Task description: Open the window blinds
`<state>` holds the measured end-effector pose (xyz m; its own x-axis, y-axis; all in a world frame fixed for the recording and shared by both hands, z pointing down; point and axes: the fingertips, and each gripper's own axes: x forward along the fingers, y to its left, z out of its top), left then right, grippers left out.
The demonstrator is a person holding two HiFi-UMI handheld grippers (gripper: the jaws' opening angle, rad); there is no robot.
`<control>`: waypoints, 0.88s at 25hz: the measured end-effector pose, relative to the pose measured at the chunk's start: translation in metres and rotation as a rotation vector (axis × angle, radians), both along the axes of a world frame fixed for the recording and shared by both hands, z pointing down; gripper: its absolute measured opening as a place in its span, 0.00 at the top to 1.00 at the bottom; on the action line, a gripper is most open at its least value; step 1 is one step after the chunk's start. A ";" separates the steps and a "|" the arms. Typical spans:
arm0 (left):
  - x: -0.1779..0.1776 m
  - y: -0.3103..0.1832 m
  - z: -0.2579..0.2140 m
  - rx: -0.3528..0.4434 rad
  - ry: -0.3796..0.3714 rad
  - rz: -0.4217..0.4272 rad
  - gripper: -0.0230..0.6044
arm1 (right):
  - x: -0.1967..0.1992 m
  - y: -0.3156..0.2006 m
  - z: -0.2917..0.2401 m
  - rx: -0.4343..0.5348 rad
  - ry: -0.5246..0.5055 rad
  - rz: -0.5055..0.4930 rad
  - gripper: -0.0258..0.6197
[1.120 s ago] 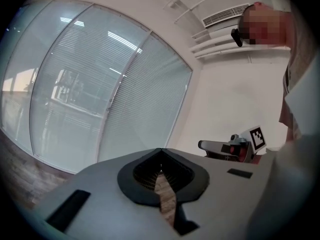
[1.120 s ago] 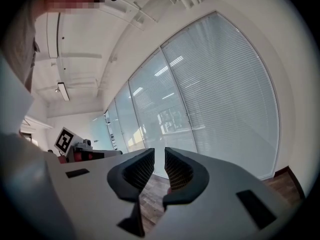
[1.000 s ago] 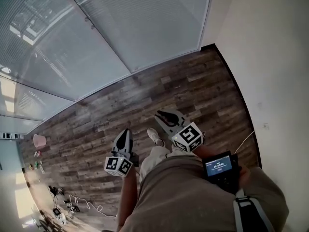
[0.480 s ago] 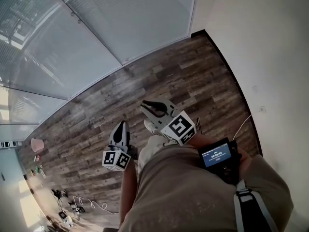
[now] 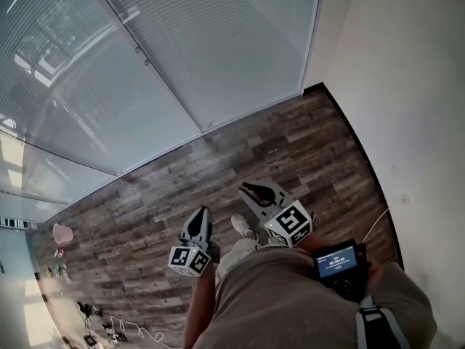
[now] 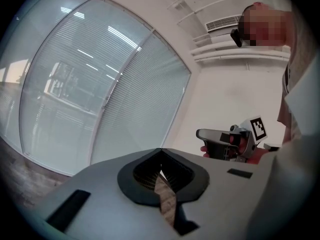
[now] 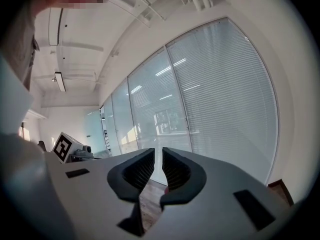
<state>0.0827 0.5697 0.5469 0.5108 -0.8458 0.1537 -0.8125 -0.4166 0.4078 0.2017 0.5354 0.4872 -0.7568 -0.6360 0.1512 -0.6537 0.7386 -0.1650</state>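
Facing the closed blinds (image 5: pixel 218 42), left gripper (image 5: pixel 201 214) jaws are together, right gripper (image 5: pixel 248 188) jaws slightly apart, both empty.

No legible txt anywhere; chars on handheld screen (image 5: pixel 338 261) too small, blurry.

The person wears a loose khaki garment (image 5: pixel 276 297) and a white shoe (image 5: pixel 243 226), and a grey strap (image 5: pixel 372 324) with a paler band lies over the garment. The left gripper (image 5: pixel 203 211) and the right gripper (image 5: pixel 248 187) each have a smooth grey shell, black ribbed pads (image 7: pixel 140 172), dark rectangular slots (image 7: pixel 254 203) and a white cube (image 5: pixel 290 224) printed with black square markers.
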 end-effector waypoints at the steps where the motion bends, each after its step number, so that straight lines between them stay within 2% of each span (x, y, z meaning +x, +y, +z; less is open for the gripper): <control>1: -0.006 -0.009 -0.003 0.004 0.009 -0.003 0.94 | -0.005 -0.008 -0.003 0.008 0.004 -0.004 0.88; 4: -0.027 -0.035 -0.015 0.022 0.038 -0.012 0.94 | -0.025 -0.034 -0.011 0.024 0.017 -0.016 0.88; 9: -0.061 -0.081 -0.025 0.054 0.032 -0.014 0.94 | -0.059 -0.081 -0.014 0.036 0.031 -0.024 0.88; 12: -0.077 -0.102 -0.016 0.051 0.013 -0.013 0.94 | -0.075 -0.102 0.000 0.035 0.057 -0.029 0.88; 16: -0.098 -0.125 -0.012 0.026 -0.013 0.005 0.94 | -0.098 -0.129 0.018 -0.012 0.072 -0.017 0.88; 22: -0.126 -0.160 -0.008 0.068 -0.043 0.021 0.94 | -0.139 -0.172 0.018 0.004 0.062 -0.042 0.88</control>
<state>-0.0435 0.4096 0.5385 0.5224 -0.8445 0.1181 -0.8196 -0.4591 0.3427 0.0629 0.3635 0.5048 -0.7720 -0.6046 0.1962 -0.6311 0.7660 -0.1225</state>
